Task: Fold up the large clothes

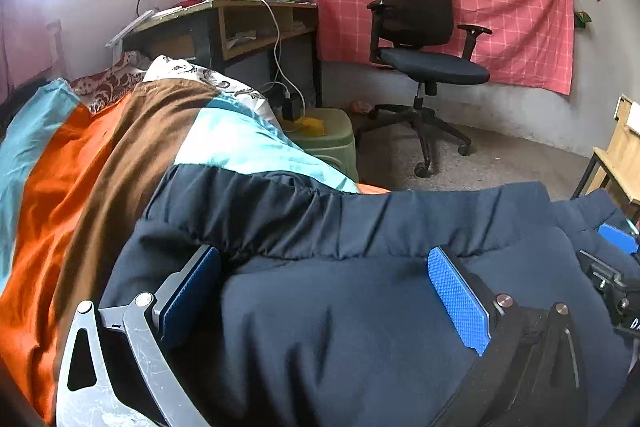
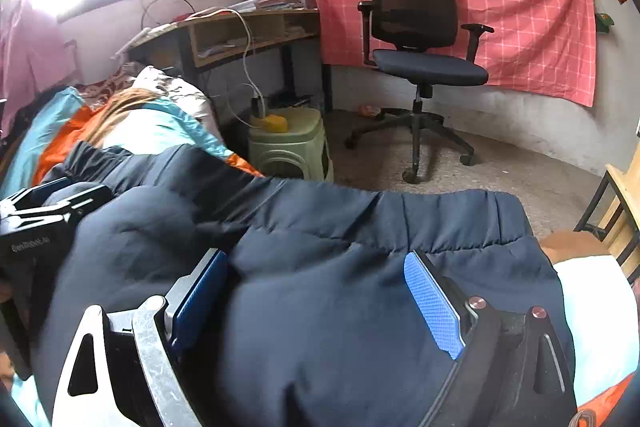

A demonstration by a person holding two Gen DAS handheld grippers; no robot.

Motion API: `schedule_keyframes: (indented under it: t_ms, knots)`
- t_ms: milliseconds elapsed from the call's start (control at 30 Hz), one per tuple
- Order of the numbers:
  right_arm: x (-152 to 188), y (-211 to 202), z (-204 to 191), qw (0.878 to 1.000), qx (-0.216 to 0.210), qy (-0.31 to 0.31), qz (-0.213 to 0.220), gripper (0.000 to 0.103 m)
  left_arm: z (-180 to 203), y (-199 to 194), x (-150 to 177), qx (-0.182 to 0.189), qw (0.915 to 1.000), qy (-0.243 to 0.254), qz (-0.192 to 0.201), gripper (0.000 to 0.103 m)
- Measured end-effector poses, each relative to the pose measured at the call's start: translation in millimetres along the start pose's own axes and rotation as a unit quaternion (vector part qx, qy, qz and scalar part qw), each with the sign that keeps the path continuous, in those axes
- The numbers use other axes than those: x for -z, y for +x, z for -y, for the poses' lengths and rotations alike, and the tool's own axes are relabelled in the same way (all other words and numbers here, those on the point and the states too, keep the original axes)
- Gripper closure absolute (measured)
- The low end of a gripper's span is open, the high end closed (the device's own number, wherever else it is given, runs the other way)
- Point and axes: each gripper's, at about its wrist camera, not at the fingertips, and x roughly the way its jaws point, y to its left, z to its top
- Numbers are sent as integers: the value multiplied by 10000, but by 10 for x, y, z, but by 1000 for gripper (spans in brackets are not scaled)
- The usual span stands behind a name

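Observation:
A dark navy padded jacket [image 1: 328, 307] lies across the bed and fills the lower half of both views [image 2: 320, 307]. My left gripper [image 1: 324, 287] is open, its blue pads [image 1: 460, 299] spread wide over the jacket's quilted surface. My right gripper [image 2: 316, 291] is also open, its blue pads [image 2: 432, 303] apart over the jacket near its right end. The right gripper's tip shows at the far right of the left wrist view [image 1: 618, 239]. The left gripper's black body shows at the left of the right wrist view [image 2: 36, 223].
The bed has an orange, brown and teal cover [image 1: 80, 163] and a patterned pillow [image 1: 208, 79]. Beyond stand a green plastic stool [image 1: 328, 135], a cluttered desk [image 1: 240, 23], a black office chair [image 1: 420, 39] and a wooden frame [image 1: 616, 155] at the right.

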Motion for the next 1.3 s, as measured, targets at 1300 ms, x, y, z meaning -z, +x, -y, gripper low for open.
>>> schedule_keyframes:
  t_ms: [1300]
  knots:
    - [136,423,785,9841,-1220,1247,330,12,-343,178,-8,889,9924,-756,394,1]
